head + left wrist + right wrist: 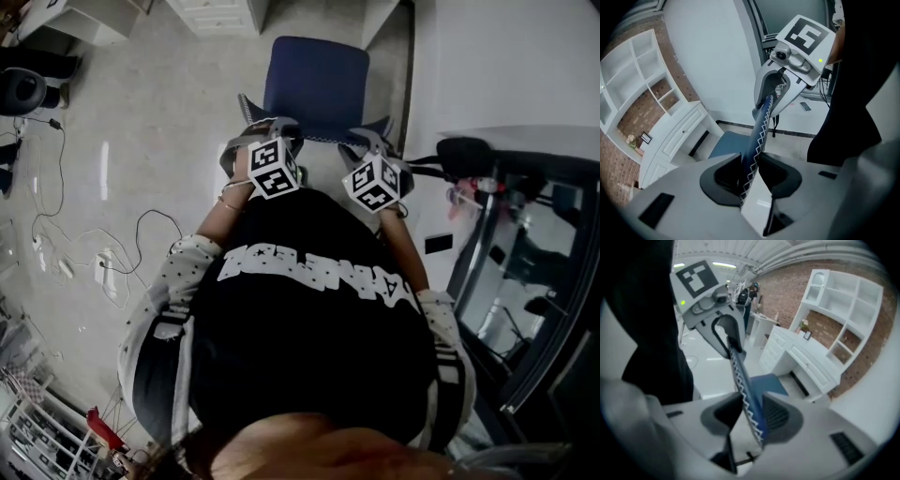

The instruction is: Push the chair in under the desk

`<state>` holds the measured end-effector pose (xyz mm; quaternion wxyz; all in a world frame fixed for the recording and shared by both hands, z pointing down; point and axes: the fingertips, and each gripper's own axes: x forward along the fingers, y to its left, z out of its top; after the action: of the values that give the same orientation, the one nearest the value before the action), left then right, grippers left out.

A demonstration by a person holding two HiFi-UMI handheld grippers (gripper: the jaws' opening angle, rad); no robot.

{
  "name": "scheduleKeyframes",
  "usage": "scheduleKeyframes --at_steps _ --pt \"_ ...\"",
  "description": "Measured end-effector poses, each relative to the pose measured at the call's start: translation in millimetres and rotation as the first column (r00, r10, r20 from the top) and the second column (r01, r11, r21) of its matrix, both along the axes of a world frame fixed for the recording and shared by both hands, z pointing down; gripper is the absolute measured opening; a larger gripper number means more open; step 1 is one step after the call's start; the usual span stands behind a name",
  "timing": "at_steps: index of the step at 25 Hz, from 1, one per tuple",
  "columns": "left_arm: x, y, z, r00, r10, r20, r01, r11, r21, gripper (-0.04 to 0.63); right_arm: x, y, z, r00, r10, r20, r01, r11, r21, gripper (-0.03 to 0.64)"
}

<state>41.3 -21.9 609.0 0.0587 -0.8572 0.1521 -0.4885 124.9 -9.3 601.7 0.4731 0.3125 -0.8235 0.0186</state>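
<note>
One chair [314,80], blue seat, out on the pale floor [159,112] at the far middle of the head view. Seat turned toward the far side, backrest [761,122] on the near side, its top edge dark blue with white zigzag stitching.

One white table [677,133] with drawers, against a brick wall [787,287]. One white shelf unit [633,70] above it. Seat just in front of the dark gap beneath the table, not under it.

Two tongs, two marker cubes [274,169], one cube on each.

Left tongs [751,171]: closed on the backrest's top edge toward its left end, stitched edge running up between the jaws, a pad against each face.

Right tongs [751,413]: closed on the same edge toward its right end, likewise a pad on each side.

From the head view, both tongs side by side along that edge, near each other but apart, pointing down and away over the backrest, the seat just beyond them.

Several loose cables [56,234] on the floor at the left, well apart from the chair.
</note>
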Motion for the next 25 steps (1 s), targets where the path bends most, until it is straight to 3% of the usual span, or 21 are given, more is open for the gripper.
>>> scheduleKeyframes --at_steps 11,25 --pt "-2 -6 2 0.999 0.026 0.033 -0.025 0.999 -0.021 0.133 -3 -7 2 1.0 -0.003 -0.027 0.003 1.0 0.001 0.15" --pt "3 -19 -2 0.997 0.066 0.043 -0.067 0.998 0.011 0.127 3 -24 2 0.996 0.006 -0.088 -0.003 0.999 0.043 0.155"
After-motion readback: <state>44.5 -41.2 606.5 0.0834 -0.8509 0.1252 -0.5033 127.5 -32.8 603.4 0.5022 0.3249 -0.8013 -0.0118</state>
